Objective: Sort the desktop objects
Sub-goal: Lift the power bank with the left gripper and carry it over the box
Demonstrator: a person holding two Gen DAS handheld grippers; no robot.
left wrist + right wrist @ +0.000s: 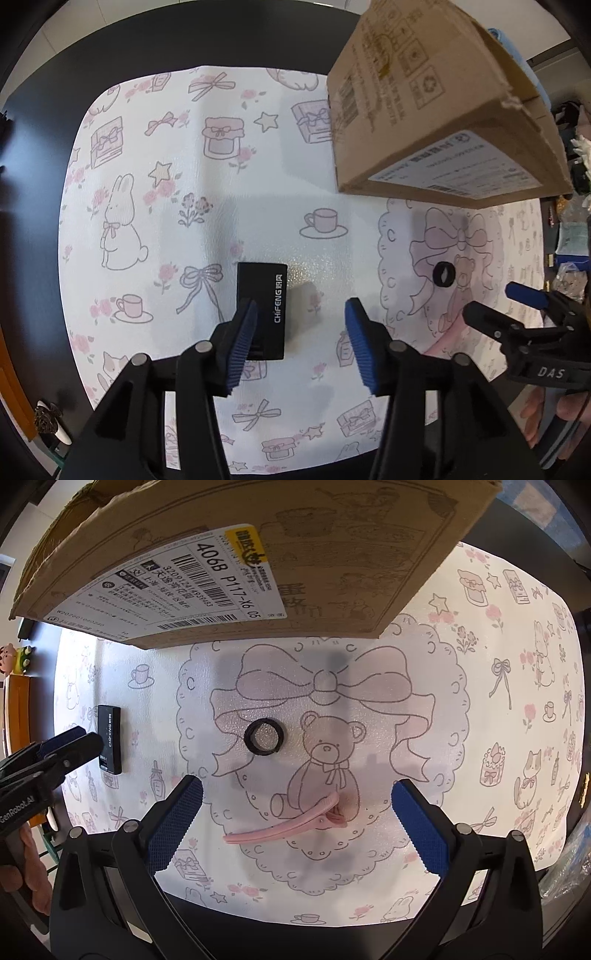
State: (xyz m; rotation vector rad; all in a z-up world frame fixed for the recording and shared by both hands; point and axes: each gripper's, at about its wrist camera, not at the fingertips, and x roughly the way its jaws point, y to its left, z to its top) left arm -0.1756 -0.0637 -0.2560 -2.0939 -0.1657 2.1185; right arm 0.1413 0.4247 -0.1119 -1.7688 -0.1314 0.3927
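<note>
black box (263,310): flat on the mat, white letters up | black ring (264,736): flat beside the drawn bear | pink hair clip (286,823): lying flat, closed, below the ring

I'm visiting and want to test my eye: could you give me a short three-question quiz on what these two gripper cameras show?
1. True or false: the pink hair clip lies between the open fingers of the right gripper.
2. Which item lies nearest the left gripper? A) black ring B) black CHIFENG device C) cardboard box
3. Fill in: the black ring lies on the mat's printed ____, beside the bear.

Key: 1 true; 2 B; 3 bow.
</note>
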